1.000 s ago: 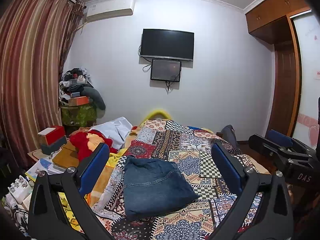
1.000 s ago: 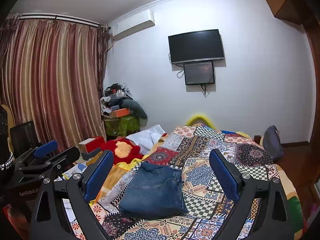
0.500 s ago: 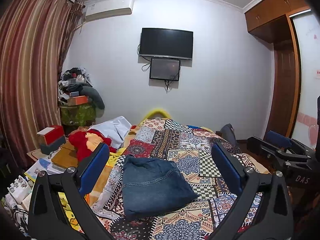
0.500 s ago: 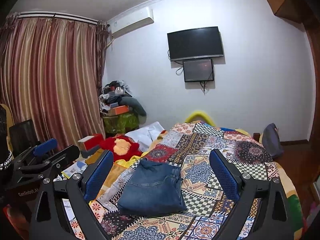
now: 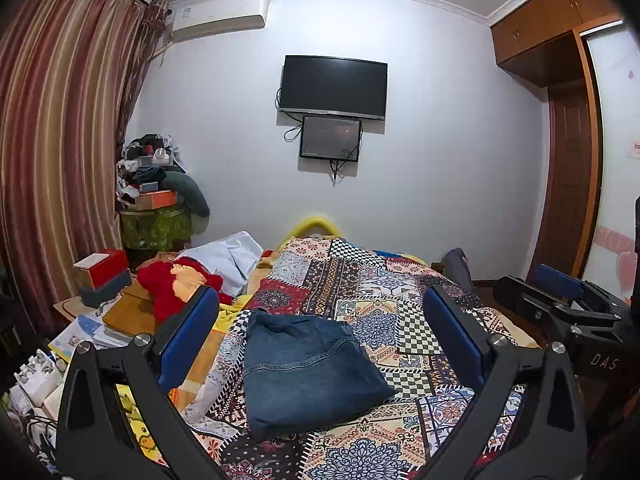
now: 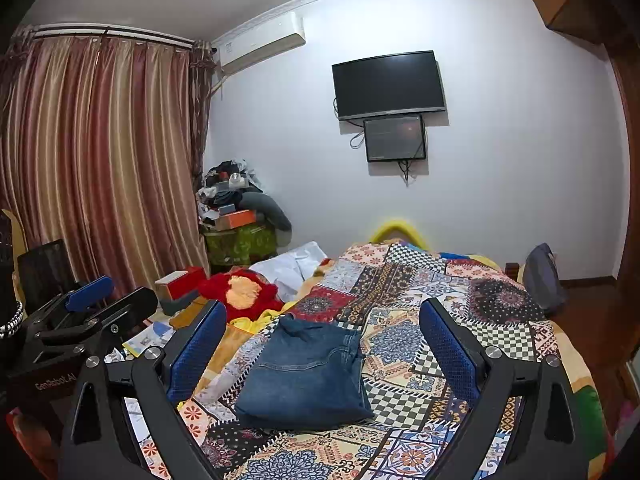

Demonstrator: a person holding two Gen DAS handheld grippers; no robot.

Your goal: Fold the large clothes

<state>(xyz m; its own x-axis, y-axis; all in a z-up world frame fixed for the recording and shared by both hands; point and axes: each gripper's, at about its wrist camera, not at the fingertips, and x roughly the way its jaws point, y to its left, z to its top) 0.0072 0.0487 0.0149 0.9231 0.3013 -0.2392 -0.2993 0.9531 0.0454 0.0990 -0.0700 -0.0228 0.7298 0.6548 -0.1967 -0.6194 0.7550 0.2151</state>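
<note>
Both of my grippers hang spread wide and empty above the near end of the bed: my left gripper (image 5: 320, 344) frames the lower middle of its own view, and my right gripper (image 6: 322, 346) does the same in its view, blue pads well apart, nothing between them. Neither touches cloth

Between those pads, low in the centre of each frame, lies the folded jeans (image 5: 308, 368), a thick denim bundle resting on the patchwork quilt (image 5: 400, 320), waistband toward the far wall. To my eye the fold looks finished or close to it

What could spoil it, I judge: the near edge of the bundle looks puffed and loose, so a one-sided pinch might drag only the top layer and let the stack slide open. Denim is heavy; lifting from one corner could unroll it. The quilt is soft and rumpled, so a low approach could snag it along with the jeans

Further off, at middle left, a red plush toy (image 5: 176, 284) and a white garment (image 5: 236, 256) sit beside the quilt, near enough for a sideways sweep to catch
</note>
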